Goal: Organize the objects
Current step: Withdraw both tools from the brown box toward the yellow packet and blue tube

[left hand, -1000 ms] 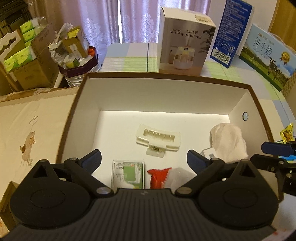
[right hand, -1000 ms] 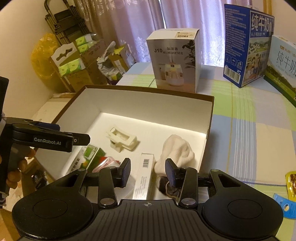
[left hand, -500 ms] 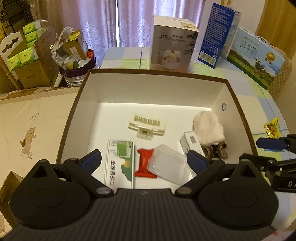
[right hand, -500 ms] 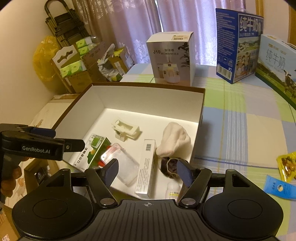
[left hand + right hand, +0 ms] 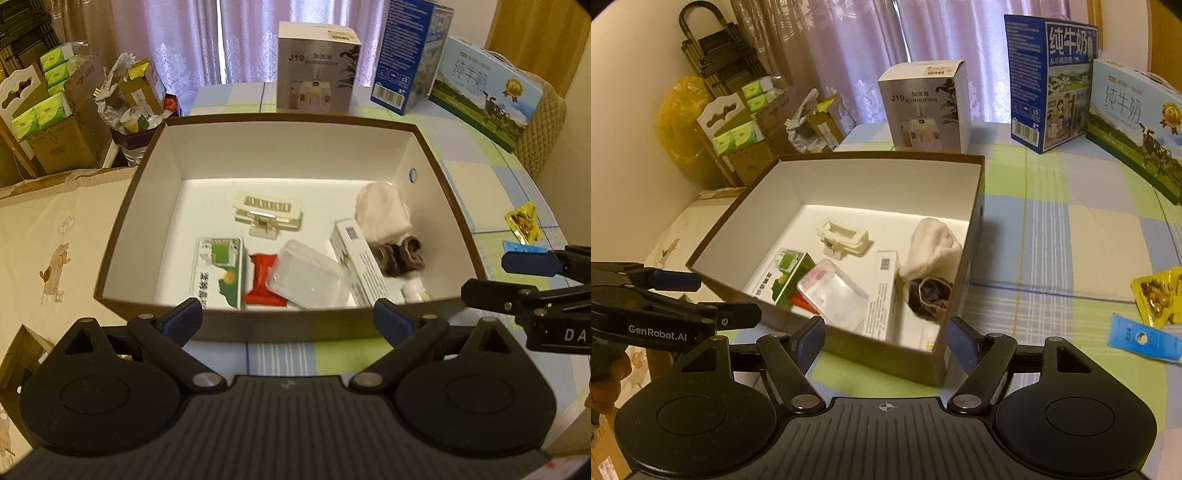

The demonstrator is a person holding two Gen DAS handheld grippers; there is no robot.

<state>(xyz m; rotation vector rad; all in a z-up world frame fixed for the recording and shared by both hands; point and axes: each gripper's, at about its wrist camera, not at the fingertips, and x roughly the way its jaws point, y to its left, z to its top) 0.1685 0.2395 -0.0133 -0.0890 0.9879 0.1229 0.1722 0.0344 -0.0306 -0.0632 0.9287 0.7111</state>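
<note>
Box just ahead of left gripper, spread, empty; right gripper likewise, spread, empty.

Box at table centre. Inside: clip at 12 o'clock, sock at 3, carton at 8. Humidifier box behind; sachets right.

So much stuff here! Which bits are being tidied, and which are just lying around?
Being tidied:
brown box
clear case
white sock
yellow packet
blue packet

Lying around:
humidifier box
milk cartons
tissue packs
</note>
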